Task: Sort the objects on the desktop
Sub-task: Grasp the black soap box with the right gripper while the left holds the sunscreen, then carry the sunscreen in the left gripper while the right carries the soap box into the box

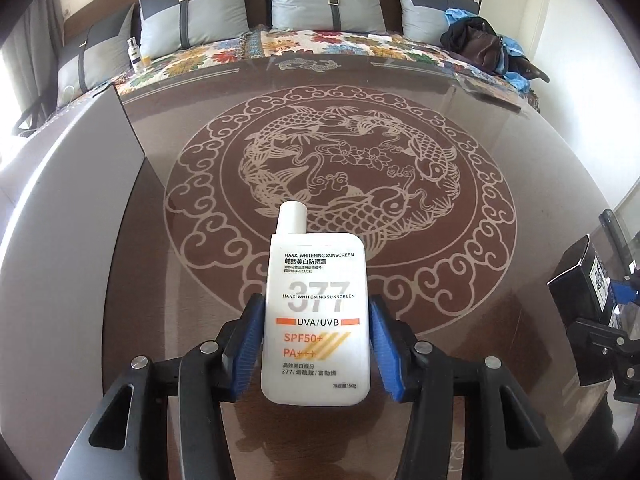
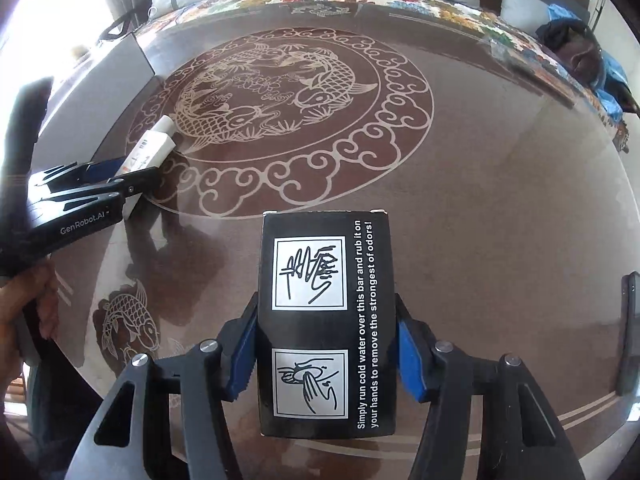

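Observation:
A white sunscreen bottle (image 1: 316,308) with orange print stands cap-up between the blue pads of my left gripper (image 1: 315,304), which is shut on its sides. The right wrist view shows this bottle (image 2: 150,150) and left gripper (image 2: 100,184) at the left, over the table. My right gripper (image 2: 326,304) is shut on a black box (image 2: 326,320) with white hand-washing pictures and text. From the left wrist view the black box (image 1: 580,280) is seen at the far right edge.
Both grippers are over a brown glass table (image 1: 400,240) with a koi-fish medallion. A grey flat slab (image 1: 80,168) lies at its left. Behind is a sofa with cushions, a small bottle (image 1: 135,54) and a dark bag (image 1: 476,44). A dark slim object (image 2: 630,328) is at the right edge.

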Motion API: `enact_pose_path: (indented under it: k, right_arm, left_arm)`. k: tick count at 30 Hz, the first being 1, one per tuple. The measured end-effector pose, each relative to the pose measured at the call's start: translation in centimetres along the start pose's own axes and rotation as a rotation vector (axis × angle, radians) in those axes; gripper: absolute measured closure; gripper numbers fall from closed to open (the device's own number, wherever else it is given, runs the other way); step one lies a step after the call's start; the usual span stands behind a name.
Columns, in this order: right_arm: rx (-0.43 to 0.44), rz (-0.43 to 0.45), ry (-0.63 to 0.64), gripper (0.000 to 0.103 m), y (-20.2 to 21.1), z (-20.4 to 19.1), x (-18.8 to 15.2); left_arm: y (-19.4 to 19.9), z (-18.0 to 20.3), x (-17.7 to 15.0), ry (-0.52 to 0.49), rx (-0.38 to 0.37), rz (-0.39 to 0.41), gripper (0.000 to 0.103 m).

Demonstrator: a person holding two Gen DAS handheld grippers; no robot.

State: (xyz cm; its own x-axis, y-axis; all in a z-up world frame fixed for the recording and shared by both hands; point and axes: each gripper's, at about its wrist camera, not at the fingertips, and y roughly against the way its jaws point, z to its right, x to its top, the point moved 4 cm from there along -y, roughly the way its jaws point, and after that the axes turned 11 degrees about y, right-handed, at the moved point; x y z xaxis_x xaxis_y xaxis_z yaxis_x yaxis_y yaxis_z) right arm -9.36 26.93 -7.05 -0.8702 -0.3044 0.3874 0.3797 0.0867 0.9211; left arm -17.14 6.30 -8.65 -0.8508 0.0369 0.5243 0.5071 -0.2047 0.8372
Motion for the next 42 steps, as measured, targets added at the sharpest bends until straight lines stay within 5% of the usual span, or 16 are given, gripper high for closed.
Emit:
enact_pose_path:
  k: [9,15,20,23,25,28,35,42]
  right_arm:
    - [0.105,0.201,0.122,0.044,8.0,-7.2,9.1]
    - [0.298,0.313,0.315,0.044,11.8,-20.9,16.4]
    - [0.366,0.315,0.482,0.044,10.0,-33.2,19.6]
    - [0.364,0.224,0.554,0.043,6.6,-38.5,20.3]
    - [0.354,0.159,0.577,0.040,4.4,-40.5,20.2]
    - [0.323,0.153,0.582,0.024,3.8,-40.9,19.7]
    - [0.288,0.200,0.558,0.001,7.9,-39.2,19.7]
    - [0.266,0.185,0.568,0.000,9.0,-37.8,19.2]
  left_arm:
    - [17.2,-7.8,2.4,0.231,-0.151,0.257,0.052]
    - [24.2,-18.6,1.2,0.307,0.064,0.318,0.052]
    - [21.7,-26.2,-2.8,0.441,0.203,0.193,0.052]
    - [19.6,-28.4,-5.4,0.525,0.258,0.114,0.052]
    - [19.5,-29.0,-6.8,0.567,0.229,0.107,0.044]
    - [21.1,-28.7,-7.6,0.563,0.260,0.152,0.013]
    - [25.4,-28.6,-7.0,0.624,0.461,0.242,0.012]
    - [26.4,-29.1,-9.1,0.869,0.079,0.257,0.011]
